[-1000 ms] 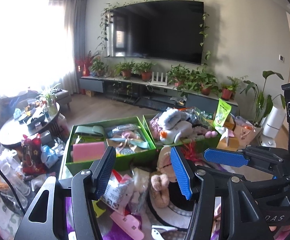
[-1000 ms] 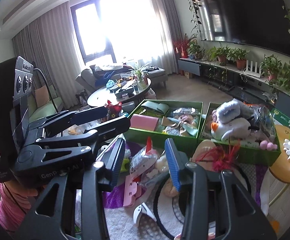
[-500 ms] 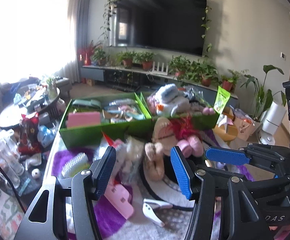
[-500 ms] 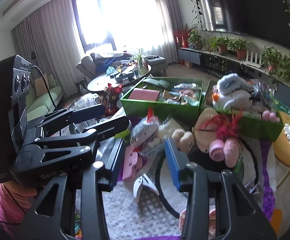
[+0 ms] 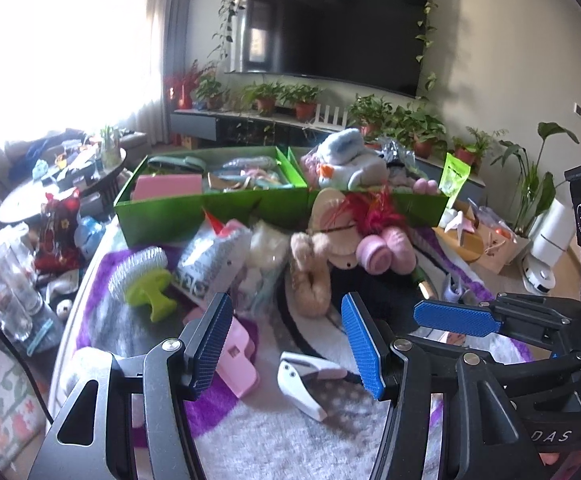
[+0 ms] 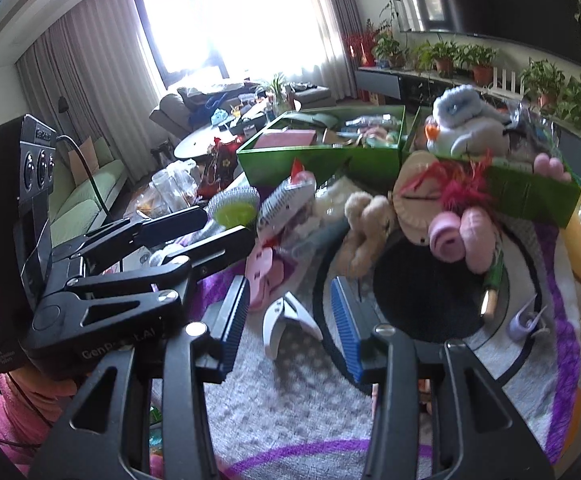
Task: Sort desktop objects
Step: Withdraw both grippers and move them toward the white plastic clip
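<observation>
A white clip lies on a fuzzy mat, just ahead of the left gripper and right gripper, both spread and empty; beyond, perhaps plush toys are heaped before green boxes.

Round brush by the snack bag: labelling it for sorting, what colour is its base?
Lime green on the round brush, clearest in the left wrist view.

A: What do the tools look like?

B: The left black plastic two-finger gripper has ribbed blue pads and silver screws.

A: And the other?

B: The right black plastic two-finger gripper matches it; white lettering marks the frames.
</observation>
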A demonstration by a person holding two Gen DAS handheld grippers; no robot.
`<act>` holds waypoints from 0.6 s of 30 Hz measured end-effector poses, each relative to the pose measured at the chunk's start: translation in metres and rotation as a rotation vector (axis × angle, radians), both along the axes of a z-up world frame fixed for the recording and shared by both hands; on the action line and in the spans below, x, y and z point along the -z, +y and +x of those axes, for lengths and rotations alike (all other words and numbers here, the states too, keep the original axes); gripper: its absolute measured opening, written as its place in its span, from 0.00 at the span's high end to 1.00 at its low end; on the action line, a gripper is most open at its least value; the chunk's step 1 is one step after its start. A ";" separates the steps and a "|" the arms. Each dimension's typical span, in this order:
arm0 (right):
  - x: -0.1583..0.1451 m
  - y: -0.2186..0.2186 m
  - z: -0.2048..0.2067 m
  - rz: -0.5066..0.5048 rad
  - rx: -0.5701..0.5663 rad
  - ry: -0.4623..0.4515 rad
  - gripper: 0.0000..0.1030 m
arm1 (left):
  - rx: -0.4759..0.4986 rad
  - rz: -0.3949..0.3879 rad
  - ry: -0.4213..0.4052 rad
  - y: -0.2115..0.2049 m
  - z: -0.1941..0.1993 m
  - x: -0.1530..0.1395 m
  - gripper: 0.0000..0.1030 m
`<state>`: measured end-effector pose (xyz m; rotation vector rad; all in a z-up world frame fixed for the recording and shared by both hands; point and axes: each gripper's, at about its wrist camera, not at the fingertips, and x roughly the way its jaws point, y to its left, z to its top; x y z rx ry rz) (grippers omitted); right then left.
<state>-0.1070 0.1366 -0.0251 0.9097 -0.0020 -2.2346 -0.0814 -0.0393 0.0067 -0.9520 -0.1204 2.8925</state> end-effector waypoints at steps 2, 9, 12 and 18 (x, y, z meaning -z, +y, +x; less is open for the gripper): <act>0.005 0.000 0.001 0.003 -0.007 -0.012 0.59 | -0.003 0.012 0.002 0.000 0.004 0.008 0.44; 0.037 -0.004 0.007 0.057 -0.031 -0.061 0.59 | -0.024 0.009 -0.046 0.001 0.011 0.041 0.44; 0.046 -0.005 0.006 0.065 -0.037 -0.079 0.59 | -0.034 0.001 -0.048 0.002 0.013 0.049 0.44; 0.059 -0.006 0.002 0.085 -0.028 -0.084 0.59 | -0.039 0.004 -0.071 0.002 0.015 0.060 0.44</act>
